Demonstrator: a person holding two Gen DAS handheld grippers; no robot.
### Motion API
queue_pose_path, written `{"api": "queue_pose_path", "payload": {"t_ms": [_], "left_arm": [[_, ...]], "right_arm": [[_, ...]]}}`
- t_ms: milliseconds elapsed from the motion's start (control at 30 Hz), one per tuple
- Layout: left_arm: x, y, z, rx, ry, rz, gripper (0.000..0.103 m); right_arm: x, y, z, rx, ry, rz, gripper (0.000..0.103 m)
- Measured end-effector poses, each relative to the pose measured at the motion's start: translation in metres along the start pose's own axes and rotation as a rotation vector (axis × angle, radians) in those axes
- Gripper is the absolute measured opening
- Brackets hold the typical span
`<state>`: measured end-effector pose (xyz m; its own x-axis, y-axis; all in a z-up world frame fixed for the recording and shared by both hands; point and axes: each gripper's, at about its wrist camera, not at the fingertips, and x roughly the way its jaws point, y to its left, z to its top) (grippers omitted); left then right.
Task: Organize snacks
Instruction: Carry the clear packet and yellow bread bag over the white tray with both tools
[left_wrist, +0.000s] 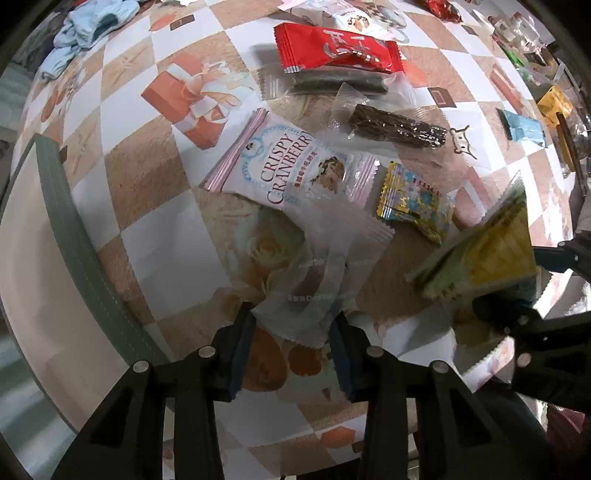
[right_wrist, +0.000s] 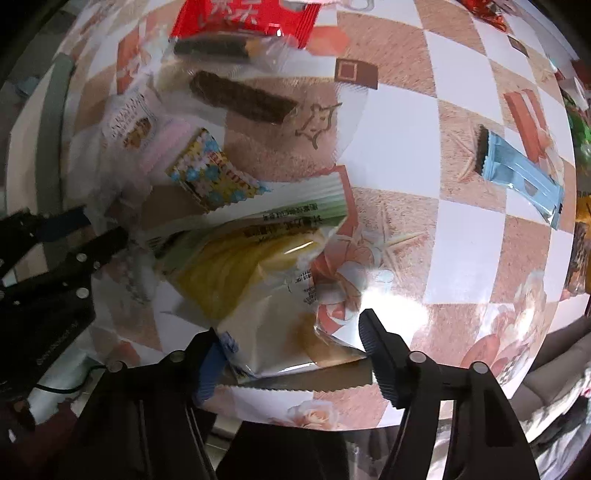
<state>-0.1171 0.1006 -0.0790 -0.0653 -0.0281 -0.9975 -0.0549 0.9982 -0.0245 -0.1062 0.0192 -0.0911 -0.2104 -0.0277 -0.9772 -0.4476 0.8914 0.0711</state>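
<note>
My left gripper (left_wrist: 291, 332) is open around the lower end of a clear, mostly transparent wrapper (left_wrist: 325, 273) that lies on the patterned tablecloth. My right gripper (right_wrist: 288, 339) is open, with a yellow and green snack packet (right_wrist: 258, 266) between its fingers; the same packet shows blurred in the left wrist view (left_wrist: 487, 251). Lined up beyond are a Crispy Cranberry packet (left_wrist: 291, 162), a small floral packet (left_wrist: 413, 203), two brown wafer sticks in clear wrap (left_wrist: 399, 125) (left_wrist: 336, 81) and a red packet (left_wrist: 336, 48).
A light blue packet (right_wrist: 517, 170) lies alone on the right. A white tray with a green rim (left_wrist: 74, 229) stands at the left table edge. More snacks (left_wrist: 554, 99) lie at the far right, and blue cloth (left_wrist: 85, 26) at the far left.
</note>
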Motion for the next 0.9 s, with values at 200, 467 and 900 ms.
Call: {"api": "queue_pose_path", "payload": {"t_ms": [200, 467, 900], "left_arm": [[-0.019, 0.009, -0.010, -0.011, -0.044, -0.033, 0.043], [-0.043, 0.015, -0.016, -0.026, -0.091, -0.054, 0.043], [-0.088, 0.076, -0.045, -0.151, -0.188, -0.048, 0.043]], "right_arm": [[-0.013, -0.008, -0.002, 0.045, -0.017, 0.027, 0.063], [-0.038, -0.032, -0.005, 0.089, -0.040, 0.064, 0.063], [-0.086, -0.011, 0.007, 0.025, -0.105, 0.076, 0.063]]}}
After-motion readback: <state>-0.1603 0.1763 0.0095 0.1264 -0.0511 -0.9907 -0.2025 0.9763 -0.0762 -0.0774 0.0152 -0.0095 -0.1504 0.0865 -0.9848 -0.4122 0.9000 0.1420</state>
